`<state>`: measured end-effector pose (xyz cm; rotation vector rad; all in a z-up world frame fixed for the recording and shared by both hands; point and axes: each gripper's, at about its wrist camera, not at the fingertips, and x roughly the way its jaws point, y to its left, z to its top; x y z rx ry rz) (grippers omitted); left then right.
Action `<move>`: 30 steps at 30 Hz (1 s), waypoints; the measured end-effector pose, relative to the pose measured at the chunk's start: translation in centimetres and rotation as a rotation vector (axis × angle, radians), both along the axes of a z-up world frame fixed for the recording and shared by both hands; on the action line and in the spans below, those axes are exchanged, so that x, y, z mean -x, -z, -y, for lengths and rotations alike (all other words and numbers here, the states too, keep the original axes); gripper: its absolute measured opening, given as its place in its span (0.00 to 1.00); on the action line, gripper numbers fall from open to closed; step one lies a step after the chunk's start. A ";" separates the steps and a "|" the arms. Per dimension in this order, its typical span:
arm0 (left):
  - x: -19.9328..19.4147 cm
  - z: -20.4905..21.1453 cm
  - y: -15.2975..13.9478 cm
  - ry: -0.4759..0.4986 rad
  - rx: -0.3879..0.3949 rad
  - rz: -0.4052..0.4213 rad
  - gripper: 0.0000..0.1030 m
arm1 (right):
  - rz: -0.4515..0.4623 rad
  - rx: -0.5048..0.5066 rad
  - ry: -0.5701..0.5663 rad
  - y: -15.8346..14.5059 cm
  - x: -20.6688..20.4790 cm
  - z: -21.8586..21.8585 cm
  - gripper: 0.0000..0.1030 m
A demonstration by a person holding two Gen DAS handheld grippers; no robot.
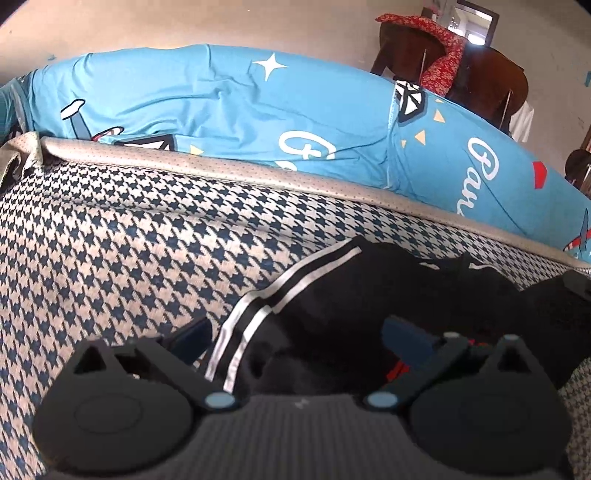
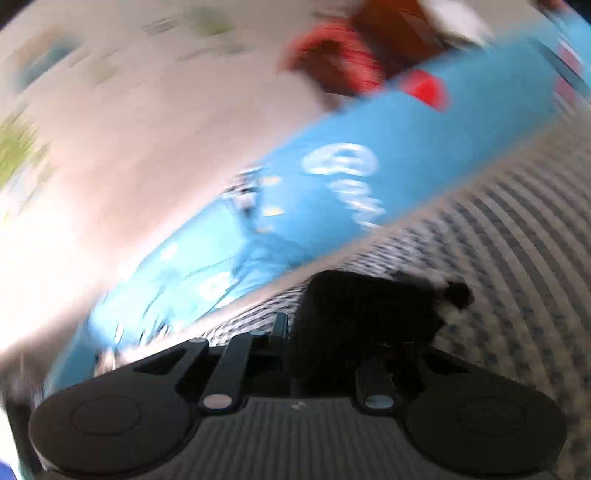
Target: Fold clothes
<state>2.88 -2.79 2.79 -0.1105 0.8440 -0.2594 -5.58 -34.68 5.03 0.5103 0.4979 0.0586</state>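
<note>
A black garment with a double white stripe lies crumpled on the houndstooth blanket. In the left wrist view my left gripper is low over it. Its fingers stand wide apart and the striped edge lies between them, unpressed. The right wrist view is heavily blurred. There my right gripper has its jaws drawn close on a bunched fold of the black garment. One finger shows at the left; the cloth hides the other.
A bright blue printed sheet covers the bed beyond the blanket's beige hem. A dark wooden piece of furniture draped with red patterned cloth stands at the back right, against a pale wall.
</note>
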 end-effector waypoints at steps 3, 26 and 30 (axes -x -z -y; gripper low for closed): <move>-0.1 -0.2 0.0 -0.009 -0.002 0.002 1.00 | 0.034 0.238 -0.196 -0.3 0.5 -4.2 0.17; -0.2 0.1 0.4 0.001 -0.003 -0.012 1.00 | -0.086 0.729 -0.159 3.5 1.3 -7.1 0.14; -0.1 0.6 0.5 0.016 -0.011 -0.014 1.00 | -0.104 0.774 0.079 2.4 0.0 -4.2 0.11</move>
